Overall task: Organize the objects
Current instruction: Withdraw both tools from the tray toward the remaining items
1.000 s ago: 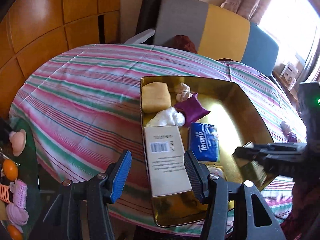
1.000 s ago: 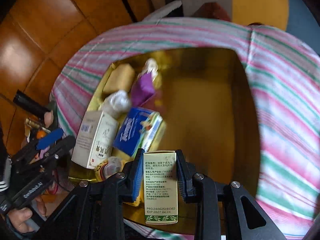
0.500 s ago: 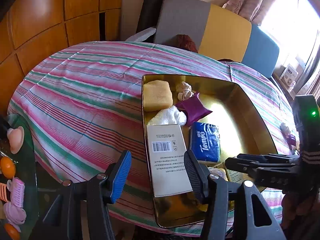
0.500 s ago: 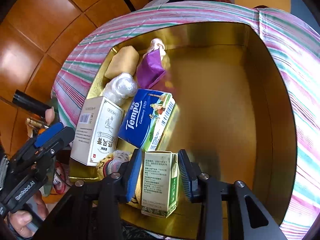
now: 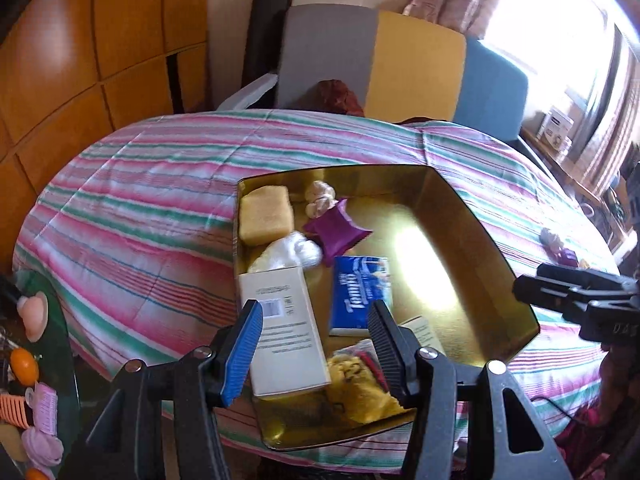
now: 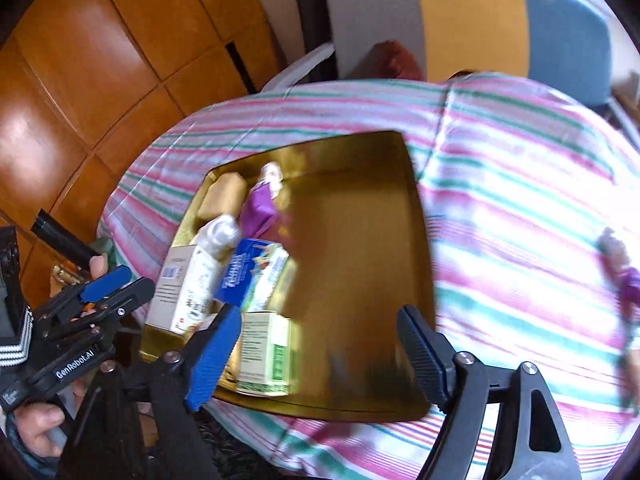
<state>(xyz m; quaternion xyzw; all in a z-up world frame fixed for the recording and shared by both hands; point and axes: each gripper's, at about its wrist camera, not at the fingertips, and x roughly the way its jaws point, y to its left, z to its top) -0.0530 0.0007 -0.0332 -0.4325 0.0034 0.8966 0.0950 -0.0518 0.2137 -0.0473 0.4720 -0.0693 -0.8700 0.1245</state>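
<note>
A gold tray (image 5: 476, 228) (image 6: 360, 240) on the striped table holds a yellow sponge (image 5: 266, 214), a white bag (image 5: 292, 254), a purple pouch (image 5: 336, 232), a blue tissue pack (image 5: 358, 292) (image 6: 244, 274), a white box (image 5: 286, 340) (image 6: 180, 292) and a yellow packet (image 5: 360, 384). A green-and-white box (image 6: 266, 354) lies in the tray's near corner. My right gripper (image 6: 320, 316) (image 5: 576, 296) hovers above the tray, its jaws opening wide with nothing pressed between them. My left gripper (image 5: 316, 320) (image 6: 96, 292) stands open over the white box, holding nothing.
A small purple doll (image 6: 624, 272) (image 5: 560, 246) lies on the tablecloth (image 5: 140, 220) right of the tray. A grey, yellow and blue chair (image 5: 400, 68) stands behind the table, with wooden panels to the left. A glass side table (image 5: 28, 360) with small toys is at lower left.
My right gripper has let go of the green-and-white box, which now lies in the tray, and has opened wide while pulling back and up. My left gripper has risen a little.
</note>
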